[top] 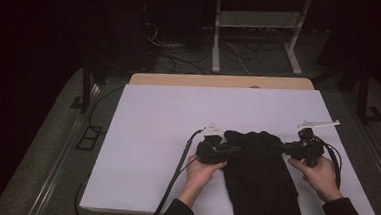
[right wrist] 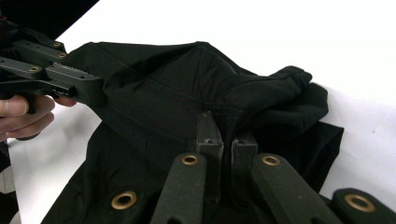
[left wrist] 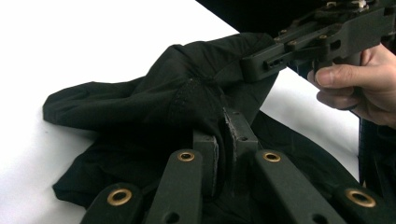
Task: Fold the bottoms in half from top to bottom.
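Note:
A black garment (top: 261,187) lies bunched on the white table cover (top: 167,121), and its lower part reaches the front edge. My left gripper (top: 233,150) comes in from the left and is shut on a fold at the garment's top edge. In the left gripper view its jaws (left wrist: 227,140) pinch the black cloth (left wrist: 140,107). My right gripper (top: 277,148) comes in from the right and is shut on the same top edge. Its own jaws (right wrist: 226,135) clamp a seam of the cloth (right wrist: 177,88). The two grippers face each other, a short stretch of cloth between them.
A thin white bracket (top: 317,124) lies on the cover just behind the right gripper. A wooden table edge (top: 220,82) shows beyond the cover. On the dark floor behind stand a white frame (top: 255,36) and loose cables (top: 181,62). Bare cover stretches left and behind the garment.

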### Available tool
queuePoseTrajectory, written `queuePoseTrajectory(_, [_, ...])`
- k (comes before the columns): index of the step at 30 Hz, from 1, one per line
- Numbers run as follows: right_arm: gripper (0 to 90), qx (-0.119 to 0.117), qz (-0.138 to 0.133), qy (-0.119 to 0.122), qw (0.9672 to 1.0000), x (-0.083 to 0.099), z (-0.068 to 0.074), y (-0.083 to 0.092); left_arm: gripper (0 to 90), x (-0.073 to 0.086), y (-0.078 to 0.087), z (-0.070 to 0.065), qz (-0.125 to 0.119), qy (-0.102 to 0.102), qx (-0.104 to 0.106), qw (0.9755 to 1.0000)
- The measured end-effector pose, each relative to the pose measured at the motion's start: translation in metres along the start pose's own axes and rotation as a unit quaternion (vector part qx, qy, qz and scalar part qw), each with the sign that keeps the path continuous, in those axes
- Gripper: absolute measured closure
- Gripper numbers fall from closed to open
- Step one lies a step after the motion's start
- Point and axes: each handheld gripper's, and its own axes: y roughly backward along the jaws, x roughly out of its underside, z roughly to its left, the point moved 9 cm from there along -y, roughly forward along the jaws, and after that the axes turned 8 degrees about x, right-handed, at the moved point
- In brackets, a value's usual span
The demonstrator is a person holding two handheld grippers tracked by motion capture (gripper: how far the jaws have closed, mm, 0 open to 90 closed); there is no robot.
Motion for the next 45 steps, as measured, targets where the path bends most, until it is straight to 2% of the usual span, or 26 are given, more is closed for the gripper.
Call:
queuePoseTrajectory(6, [84.8, -0.005, 0.004, -0.003, 1.0, 0.008, 0.001, 0.004, 83.6, 0.007, -0.002, -0.005, 0.004, -0.005, 0.006, 1.0])
queuePoseTrajectory(16, [84.4, -0.01, 0.014, -0.003, 0.9999, 0.018, 0.003, 0.01, 83.4, 0.021, -0.001, -0.014, -0.013, 0.009, 0.026, 0.9995])
queuePoseTrajectory(23, [83.8, -0.006, 0.035, 0.009, 0.9993, 0.03, 0.007, 0.008, 83.3, 0.034, -0.004, -0.015, 0.006, 0.01, 0.032, 0.9994])
queuePoseTrajectory(27, [82.7, -0.006, 0.051, 0.004, 0.9987, 0.038, 0.007, 0.007, 83.2, 0.039, -0.004, -0.015, 0.012, 0.011, 0.035, 0.9992])
queuePoseTrajectory(31, [80.0, 0.004, 0.063, 0.006, 0.998, 0.044, 0.006, 0.008, 83.1, 0.044, -0.004, -0.015, 0.025, 0.007, 0.037, 0.999])
queuePoseTrajectory(36, [72.5, 0.01, 0.069, 0.001, 0.9976, 0.049, 0.003, 0.01, 83.1, 0.047, -0.004, -0.016, 0.033, 0.0, 0.036, 0.9988])
queuePoseTrajectory(38, [66.3, 0.015, 0.073, 0.006, 0.9972, 0.051, 0.004, 0.01, 83.0, 0.048, -0.003, -0.015, 0.035, 0.001, 0.036, 0.9987])
queuePoseTrajectory(45, [45.4, 0.012, 0.077, -0.002, 0.9969, 0.058, 0.006, 0.016, 83.0, 0.052, -0.004, -0.013, 0.039, 0.007, 0.039, 0.9985])
